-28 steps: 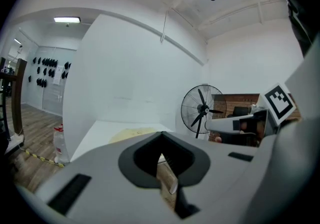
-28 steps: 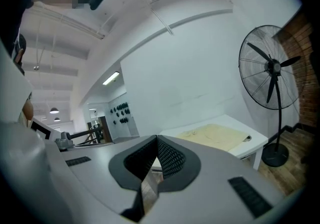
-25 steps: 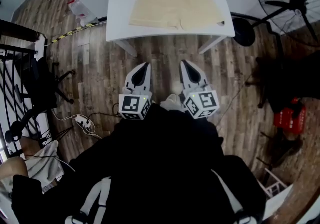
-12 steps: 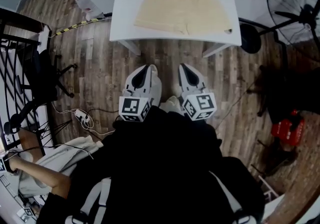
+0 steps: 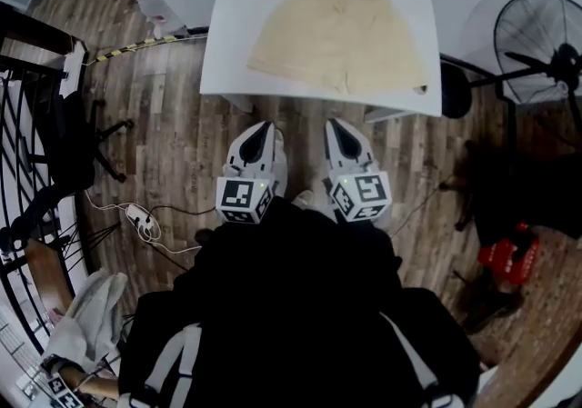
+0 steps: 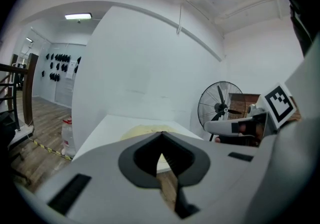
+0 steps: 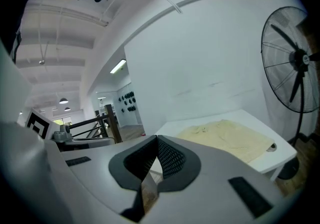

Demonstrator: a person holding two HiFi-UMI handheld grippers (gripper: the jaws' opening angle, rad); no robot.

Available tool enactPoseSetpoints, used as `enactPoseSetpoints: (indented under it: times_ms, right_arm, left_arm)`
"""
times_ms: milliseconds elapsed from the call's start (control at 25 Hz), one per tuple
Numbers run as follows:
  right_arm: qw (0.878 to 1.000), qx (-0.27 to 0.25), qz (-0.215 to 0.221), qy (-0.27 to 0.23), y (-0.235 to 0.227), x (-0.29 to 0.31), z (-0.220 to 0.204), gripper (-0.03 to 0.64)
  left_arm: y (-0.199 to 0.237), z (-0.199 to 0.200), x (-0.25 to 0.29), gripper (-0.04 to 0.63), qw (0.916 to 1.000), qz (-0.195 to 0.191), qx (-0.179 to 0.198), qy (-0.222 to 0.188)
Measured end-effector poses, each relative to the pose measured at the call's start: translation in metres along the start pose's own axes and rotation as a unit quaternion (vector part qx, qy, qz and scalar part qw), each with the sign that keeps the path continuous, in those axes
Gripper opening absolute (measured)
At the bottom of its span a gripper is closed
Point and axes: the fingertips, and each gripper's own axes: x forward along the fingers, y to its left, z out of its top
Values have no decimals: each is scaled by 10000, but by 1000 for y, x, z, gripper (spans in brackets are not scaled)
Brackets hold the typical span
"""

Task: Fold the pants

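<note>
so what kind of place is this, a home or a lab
Most likely a lab or studio workspace, not a home: a white table with the pants laid flat before a plain partition wall, a pedestal fan, and a power strip on the wood floor.

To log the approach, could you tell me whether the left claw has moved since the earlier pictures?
Yes. The left claw has come nearer the white table: the strip of floor between its tip and the table's near edge has narrowed.
</note>
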Motion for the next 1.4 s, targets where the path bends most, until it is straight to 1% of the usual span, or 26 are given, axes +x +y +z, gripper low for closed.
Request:
enactPoseSetpoints:
  times_ms: [280,480,760,880,1080,1400]
  right_arm:
    - [9999,-51,18,132,-23,78,23,5]
    - [9997,-54,-27,217,-30,127,38,5]
    - [9986,-33,-198,489,-44,180,46,5]
    - [9977,-32,-269,622,-52,203,43,5]
    - [9961,-2,-327,816,-62,238,38,5]
    - [9933,-42,-254,1123,-79,280,28,5]
  left_arm:
    - [51,21,55,3,9998,71,-173,-18]
    - [76,37,94,3,9998,3,-162,144]
    - [112,41,135,3,9988,-107,-224,417]
    - [129,37,148,3,9983,-96,-207,536]
    - [150,20,162,3,9963,-4,-311,800]
    - [163,-8,172,3,9912,268,-484,1200]
